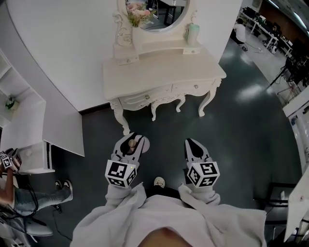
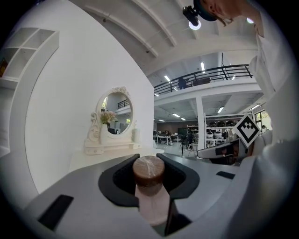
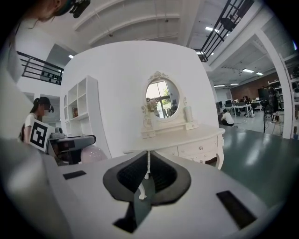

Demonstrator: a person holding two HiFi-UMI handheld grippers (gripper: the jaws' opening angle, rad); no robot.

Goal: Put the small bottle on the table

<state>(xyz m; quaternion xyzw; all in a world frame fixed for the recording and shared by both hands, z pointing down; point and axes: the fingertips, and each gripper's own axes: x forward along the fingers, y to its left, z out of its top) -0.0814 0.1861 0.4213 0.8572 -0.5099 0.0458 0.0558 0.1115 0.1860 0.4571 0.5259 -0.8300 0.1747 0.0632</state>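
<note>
A small pink bottle (image 1: pixel 143 143) with a brown cap (image 2: pixel 148 170) sits between the jaws of my left gripper (image 1: pixel 133 140), which is shut on it; the cap points back toward the left gripper view's camera. My right gripper (image 1: pixel 192 144) is held level with it to the right, its jaws (image 3: pixel 147 175) together with nothing between them. Both grippers hover over the dark floor, a short way in front of the white dressing table (image 1: pixel 164 72), whose top stands ahead in both gripper views (image 2: pixel 100 156) (image 3: pixel 187 137).
The table carries an oval mirror (image 1: pixel 159 12), a flower vase (image 1: pixel 137 17) and a pale green bottle (image 1: pixel 193 34) on its raised back shelf. A white shelf unit (image 1: pixel 24 120) and a seated person (image 1: pixel 19 193) are at the left.
</note>
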